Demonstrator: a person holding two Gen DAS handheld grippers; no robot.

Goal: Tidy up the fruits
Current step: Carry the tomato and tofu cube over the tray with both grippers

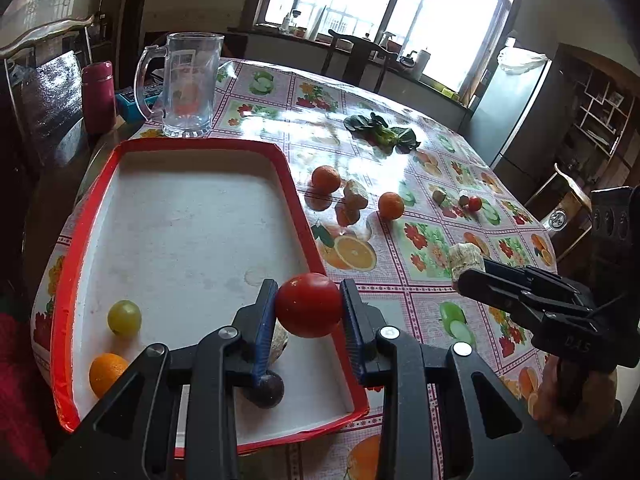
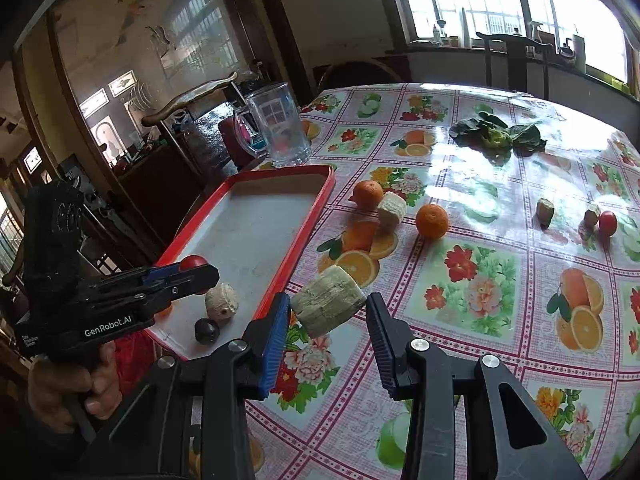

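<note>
My left gripper [image 1: 308,306] is shut on a red tomato [image 1: 309,305] and holds it over the near right edge of the red-rimmed white tray [image 1: 100,184]. In the tray lie a green grape-like fruit [image 1: 124,318], an orange [image 1: 106,372], a dark round fruit [image 1: 268,392] and a pale chunk [image 1: 280,344]. My right gripper [image 2: 327,312] is shut on a pale cut chunk [image 2: 328,304], held above the tablecloth just right of the tray [image 2: 320,204]. It also shows in the left wrist view [image 1: 466,260].
On the tablecloth lie two oranges [image 2: 368,194] [image 2: 432,221], a pale chunk [image 2: 391,210], two small brown pieces [image 2: 545,210] [image 2: 591,216], a small red tomato [image 2: 608,223] and leafy greens [image 2: 496,134]. A glass mug [image 1: 188,84] stands behind the tray, a red flask [image 1: 98,96] to its left.
</note>
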